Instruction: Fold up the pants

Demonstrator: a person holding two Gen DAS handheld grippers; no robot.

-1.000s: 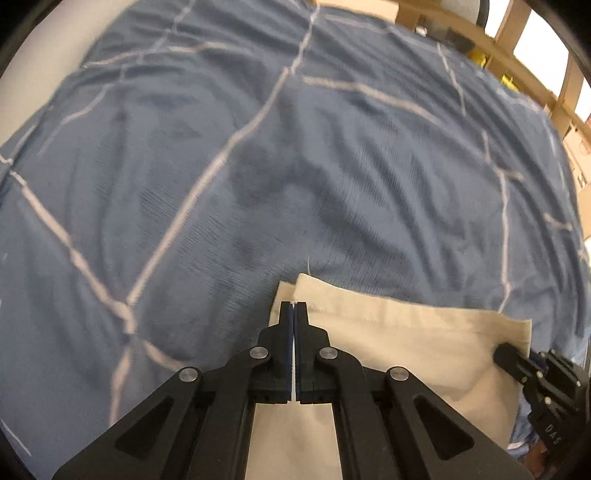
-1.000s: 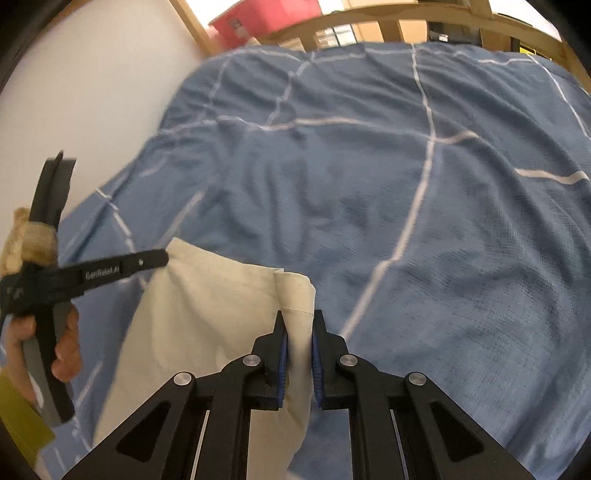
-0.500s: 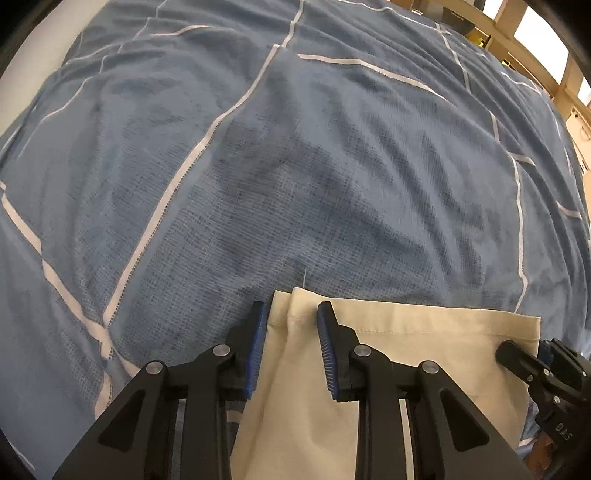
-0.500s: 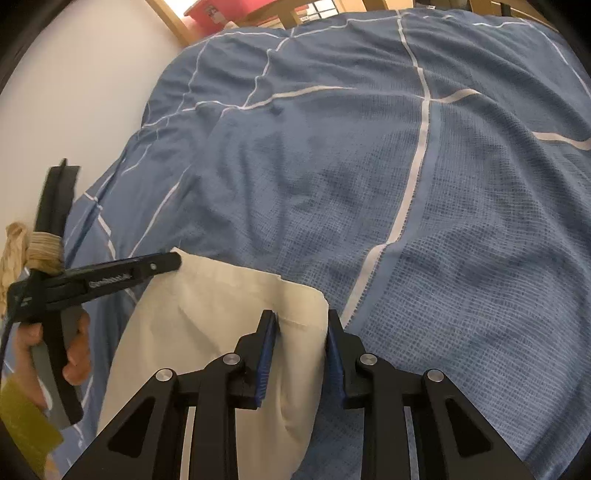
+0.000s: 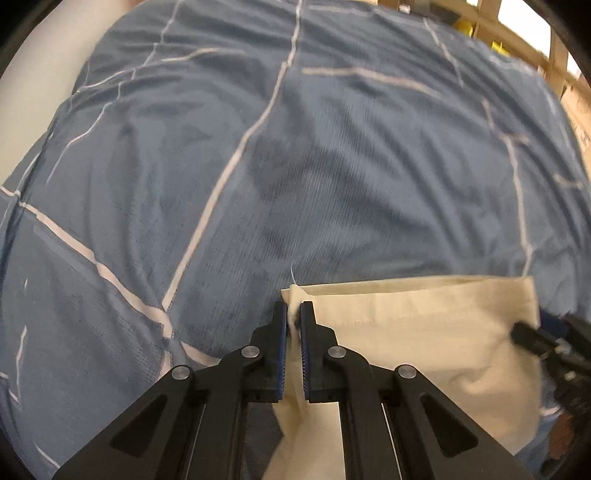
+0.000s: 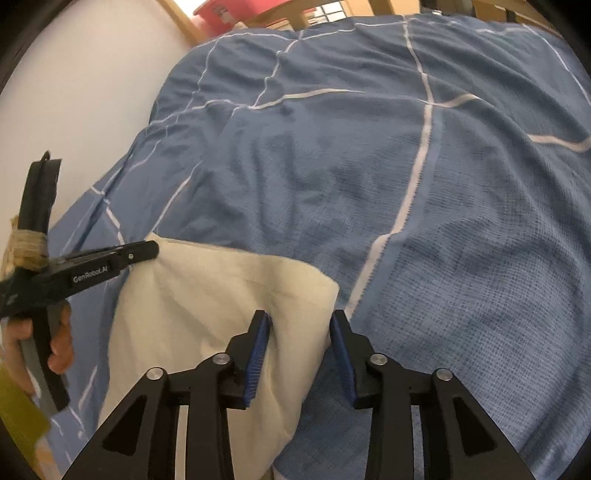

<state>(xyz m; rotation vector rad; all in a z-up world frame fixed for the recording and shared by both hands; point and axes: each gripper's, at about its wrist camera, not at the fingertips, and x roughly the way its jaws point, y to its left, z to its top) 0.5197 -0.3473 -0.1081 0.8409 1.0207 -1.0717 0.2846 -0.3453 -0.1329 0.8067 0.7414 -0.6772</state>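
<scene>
The cream pants [image 5: 424, 325] lie folded on a blue bed cover [image 5: 295, 166], near its front edge. My left gripper [image 5: 293, 314] points steeply down at their far left corner. Its jaws are closing, and the pads pinch a ridge of the cloth between them. In the right wrist view the pants [image 6: 221, 295] spread leftward from my right gripper [image 6: 301, 321]. Its jaws are opening, the far right corner of the cloth lies loose between them, and the right pad stands off it. The left gripper [image 6: 92, 269] shows there too, held by a hand [image 6: 59, 343].
The blue cover [image 6: 406, 184] with white stripes fills most of both views, wrinkled. A white wall [image 6: 74, 92] runs along the bed's left side. A wooden frame [image 5: 517, 44] stands behind the bed, and a pink box [image 6: 236, 11] sits at the far end.
My left jaws opened around the corner and then closed on it again. My right jaws went from nearly shut on the cloth to wide apart. The pants' edge settled flatter on the cover.
</scene>
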